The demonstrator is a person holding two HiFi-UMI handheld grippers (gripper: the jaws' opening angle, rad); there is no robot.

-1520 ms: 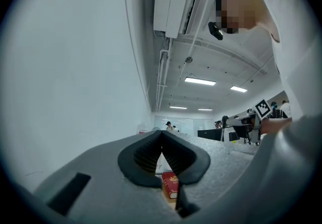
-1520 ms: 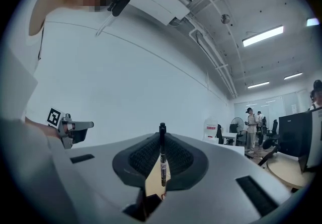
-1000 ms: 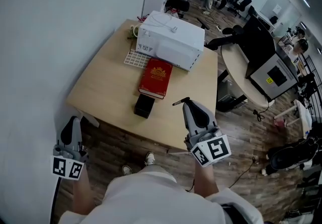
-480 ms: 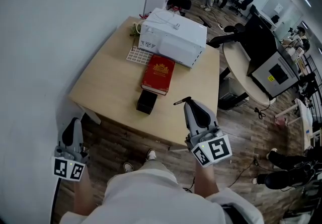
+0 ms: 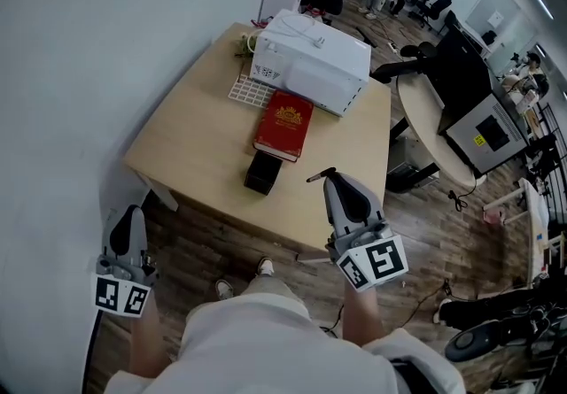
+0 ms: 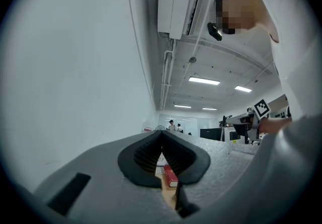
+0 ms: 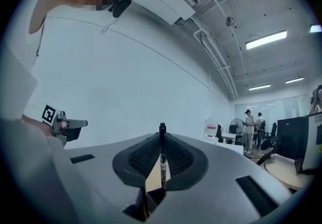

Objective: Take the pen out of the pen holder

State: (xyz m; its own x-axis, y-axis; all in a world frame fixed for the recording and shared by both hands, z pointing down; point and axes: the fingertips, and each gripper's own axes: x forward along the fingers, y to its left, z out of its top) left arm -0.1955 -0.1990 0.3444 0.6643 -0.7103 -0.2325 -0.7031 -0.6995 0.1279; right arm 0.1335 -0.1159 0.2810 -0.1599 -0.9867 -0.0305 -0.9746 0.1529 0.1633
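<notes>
My right gripper hangs over the table's near edge, shut on a thin black pen whose end pokes out to the left of the tips. In the right gripper view the pen stands upright between the closed pads. A small black pen holder sits on the wooden table, left of the right gripper and just in front of a red book. My left gripper stays low at the left, off the table near its corner, jaws together with nothing in them.
A white box-shaped machine and a white grid tray stand at the table's far end. A plain wall runs along the left. A round desk, office chairs and people fill the room to the right. My shoes show on the wood floor.
The table and its objects have slid slightly up and right in the head view as I shifted. Both grippers keep their pose, the pen still held in the right one.
</notes>
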